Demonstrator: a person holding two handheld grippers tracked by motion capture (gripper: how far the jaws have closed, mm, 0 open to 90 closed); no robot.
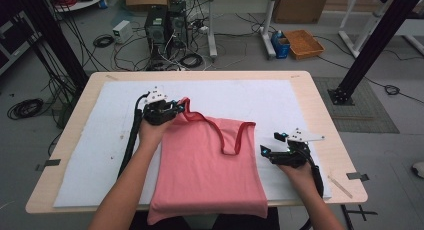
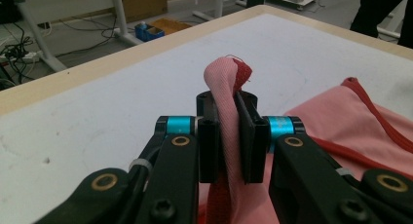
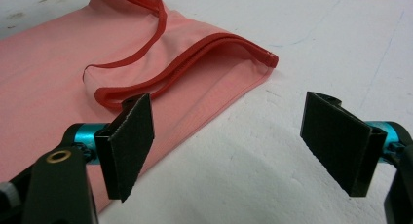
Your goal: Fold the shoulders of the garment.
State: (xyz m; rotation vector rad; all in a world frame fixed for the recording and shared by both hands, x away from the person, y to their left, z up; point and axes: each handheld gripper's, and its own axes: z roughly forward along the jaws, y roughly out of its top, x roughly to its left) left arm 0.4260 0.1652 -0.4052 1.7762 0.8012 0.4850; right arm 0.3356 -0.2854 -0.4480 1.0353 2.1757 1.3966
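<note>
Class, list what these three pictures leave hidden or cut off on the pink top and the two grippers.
- Hem of the pink top: high view, it hangs over the table's near edge.
- Strap end held in the left gripper: left gripper view, the shut jaws cover the pinched cloth.
- Far shoulder of the top: right gripper view, cut by the top edge.
- Right gripper: its body is cut by the bottom edge.

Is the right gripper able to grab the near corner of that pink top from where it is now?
Probably yes. The right gripper stands open just beside the pink top, and only bare white mat lies between its jaws and the shoulder corner.
</note>
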